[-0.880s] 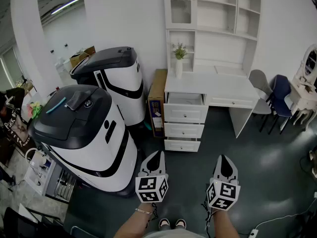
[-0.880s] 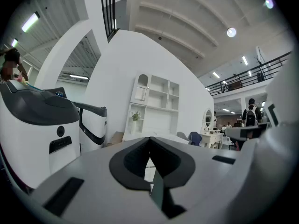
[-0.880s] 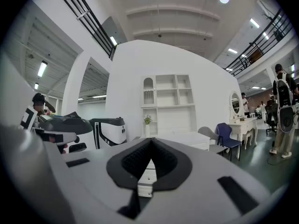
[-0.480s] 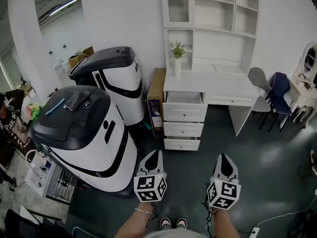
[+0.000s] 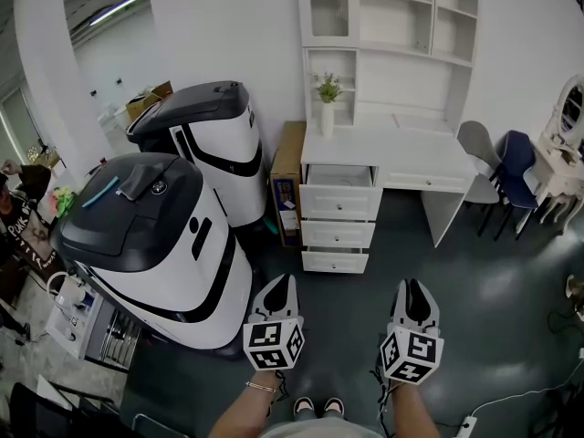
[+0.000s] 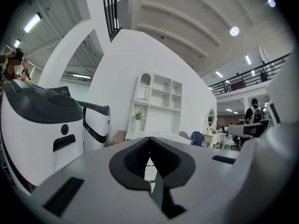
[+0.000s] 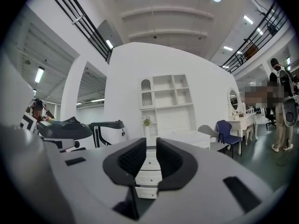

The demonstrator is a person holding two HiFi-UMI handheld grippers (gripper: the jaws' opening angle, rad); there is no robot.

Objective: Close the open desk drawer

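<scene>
In the head view a white desk point(image 5: 411, 153) stands against the far wall, with three drawers at its left end. The top drawer point(image 5: 341, 196) is pulled out and the two below it are pushed in. Both grippers are held level above the dark floor, well short of the desk. My left gripper point(image 5: 286, 282) has its tips together and holds nothing point(image 6: 149, 138). My right gripper point(image 5: 412, 286) shows a narrow gap between its pads point(image 7: 151, 141), with nothing in it. The drawer stack point(image 7: 148, 171) shows through that gap.
Two large white-and-black machines point(image 5: 160, 245) point(image 5: 212, 144) stand on the left, close to my left gripper. A cardboard box point(image 5: 288, 185) leans beside the desk. A vase with a plant point(image 5: 328, 117) stands on it. Chairs point(image 5: 497, 176) and a dressing table point(image 5: 561, 162) are on the right.
The head view has drifted a little and the near machine sits slightly closer. Both grippers keep the same pose and jaw state.
</scene>
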